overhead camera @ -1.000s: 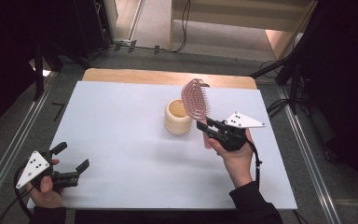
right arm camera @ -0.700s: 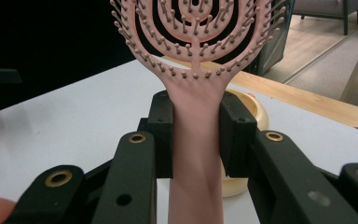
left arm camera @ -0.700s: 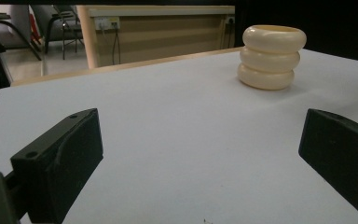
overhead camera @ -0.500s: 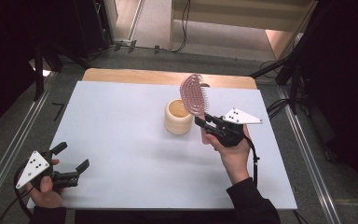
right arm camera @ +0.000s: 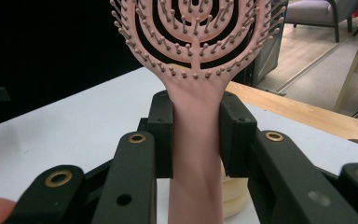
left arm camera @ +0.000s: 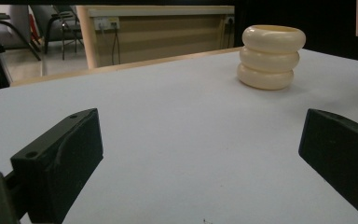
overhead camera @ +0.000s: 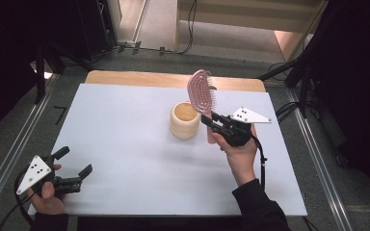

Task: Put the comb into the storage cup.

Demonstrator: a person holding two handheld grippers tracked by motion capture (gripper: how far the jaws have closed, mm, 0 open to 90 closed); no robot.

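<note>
My right gripper is shut on the handle of a pink hairbrush, which it holds off the table with the bristled head uppermost, just right of a cream ribbed cup. In the right gripper view both pads press on the hairbrush handle, and the cup lies below and behind it. My left gripper rests at the table's near left corner, open, with nothing between its fingers. From the left gripper view the cup stands far off to the right on the white tabletop.
A wooden strip runs along the table's far edge. Metal rails flank the table on both sides, and cables lie on the floor at the back right. White tabletop stretches between the two grippers.
The right hand has brought the hairbrush a little to the left, closer over the cup. The left gripper has not moved.
</note>
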